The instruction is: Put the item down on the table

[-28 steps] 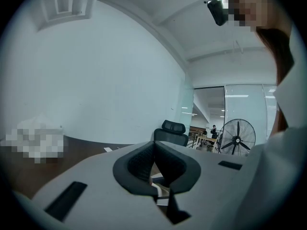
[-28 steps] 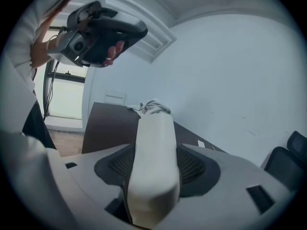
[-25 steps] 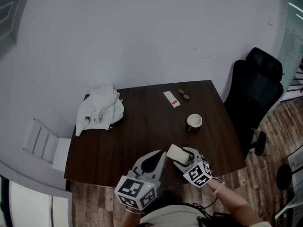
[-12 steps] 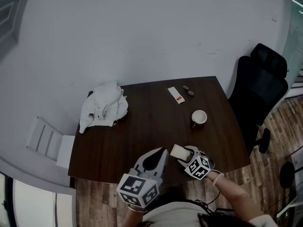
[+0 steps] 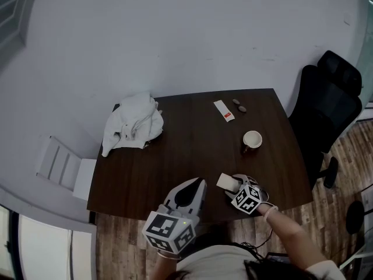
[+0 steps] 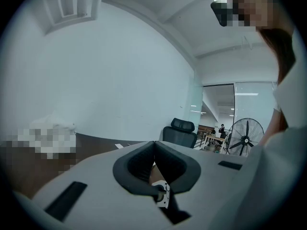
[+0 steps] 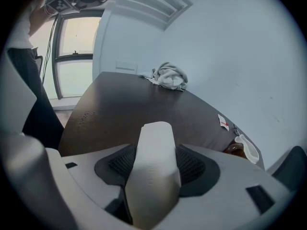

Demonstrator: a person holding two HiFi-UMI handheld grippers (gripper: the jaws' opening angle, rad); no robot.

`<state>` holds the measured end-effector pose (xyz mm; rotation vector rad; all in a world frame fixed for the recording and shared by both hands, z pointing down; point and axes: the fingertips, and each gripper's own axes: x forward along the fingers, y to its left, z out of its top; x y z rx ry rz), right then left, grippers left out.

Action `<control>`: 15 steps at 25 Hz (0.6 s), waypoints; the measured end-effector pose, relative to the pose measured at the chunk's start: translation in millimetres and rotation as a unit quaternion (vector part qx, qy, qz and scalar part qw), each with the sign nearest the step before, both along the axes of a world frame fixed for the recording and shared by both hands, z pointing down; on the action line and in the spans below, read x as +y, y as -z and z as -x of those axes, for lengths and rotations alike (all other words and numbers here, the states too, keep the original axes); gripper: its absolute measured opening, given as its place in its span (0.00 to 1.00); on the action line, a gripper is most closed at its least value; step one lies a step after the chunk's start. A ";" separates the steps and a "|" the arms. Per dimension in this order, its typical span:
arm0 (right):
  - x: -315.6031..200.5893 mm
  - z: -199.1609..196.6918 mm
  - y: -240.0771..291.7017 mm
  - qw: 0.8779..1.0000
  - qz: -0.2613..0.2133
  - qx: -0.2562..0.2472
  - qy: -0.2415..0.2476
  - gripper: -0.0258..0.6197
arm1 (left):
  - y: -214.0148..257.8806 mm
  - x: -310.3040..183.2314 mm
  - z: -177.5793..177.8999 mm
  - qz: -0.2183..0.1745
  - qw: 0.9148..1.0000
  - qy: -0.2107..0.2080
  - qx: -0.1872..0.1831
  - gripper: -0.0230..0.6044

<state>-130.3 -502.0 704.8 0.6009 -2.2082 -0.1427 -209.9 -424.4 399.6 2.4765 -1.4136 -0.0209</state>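
Two grippers showed in the head view: the right gripper (image 5: 233,185) was clamped on a white roll (image 5: 226,181) over the near right part of the dark bench (image 5: 175,162), close to its front edge. The left gripper (image 5: 196,186) hung just beside it. Whether the roll touched the wood could not be told from there. A cup (image 5: 252,139) stood well apart, farther back, so it seemed in little danger. In the left gripper view the jaws met with nothing between them. In the right gripper view the roll stood nearly upright between the pads, pinched at its middle, with bare bench beyond it. The likely trouble was a release made while the roll hung above the surface or leaned: light and rounded, it could topple and run off the near edge. A hasty opening might also leave the soft-looking roll clinging to one pad and drag it over.
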 end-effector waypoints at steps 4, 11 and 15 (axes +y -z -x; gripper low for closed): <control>-3.1 1.4 -1.8 1.000 0.009 -0.009 0.002 0.47 | -4.8 -3.1 -0.4 0.007 1.000 -0.004 -0.002 0.06; -6.8 -0.9 -5.6 0.999 0.034 -0.031 0.007 0.47 | -12.1 -8.8 -11.6 0.018 1.000 -0.016 0.000 0.07; -8.1 -2.1 -6.7 0.998 0.058 -0.029 0.013 0.48 | -14.8 -6.8 -24.9 0.023 0.999 -0.032 -0.008 0.06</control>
